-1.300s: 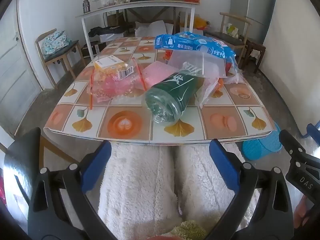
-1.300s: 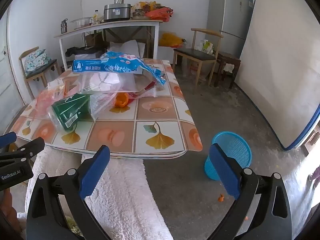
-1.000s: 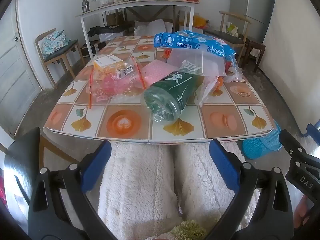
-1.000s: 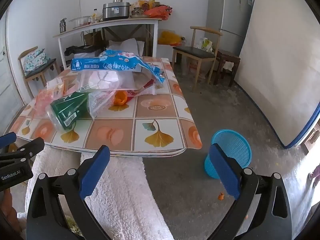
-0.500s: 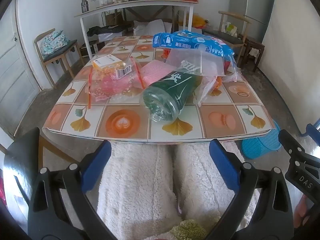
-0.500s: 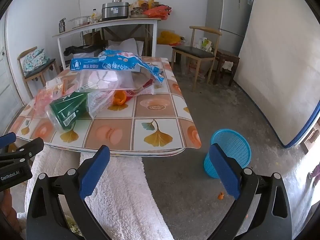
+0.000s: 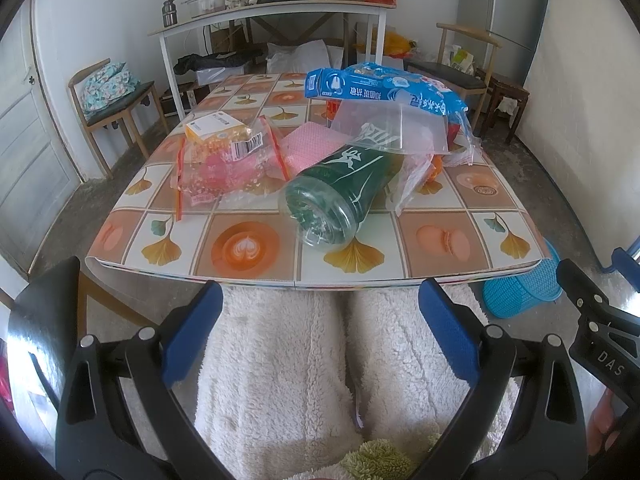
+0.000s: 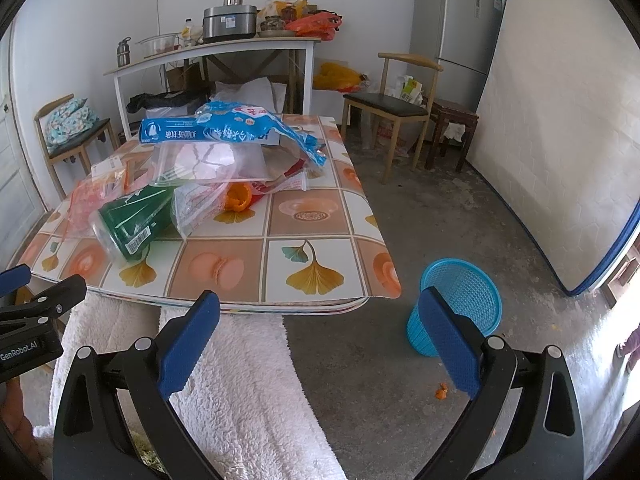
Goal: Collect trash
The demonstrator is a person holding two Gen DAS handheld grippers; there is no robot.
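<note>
A green plastic bottle (image 7: pixel 340 196) lies on its side on the patterned table (image 7: pixel 248 248), its base toward me; it also shows in the right wrist view (image 8: pixel 132 220). Around it lie a clear zip bag (image 7: pixel 396 132), a blue box and blue wrapper (image 7: pixel 380 90), a pink bag with a small yellow box (image 7: pixel 224 160) and an orange piece (image 8: pixel 238 196). A blue mesh basket (image 8: pixel 460 304) stands on the floor to the right of the table. My left gripper (image 7: pixel 320 332) hangs open below the table's near edge. My right gripper (image 8: pixel 320 340) is open too, holding nothing.
A person's legs in white fleece (image 7: pixel 320 360) sit under both grippers. Wooden chairs (image 8: pixel 400 100) stand left and right of the table, a white side table (image 7: pixel 272 12) with pots at the back, a fridge (image 8: pixel 456 20) and a leaning mattress (image 8: pixel 560 120) on the right.
Both views have shifted very slightly; the table's contents sit a touch lower and closer. Nothing was picked up or let go.
</note>
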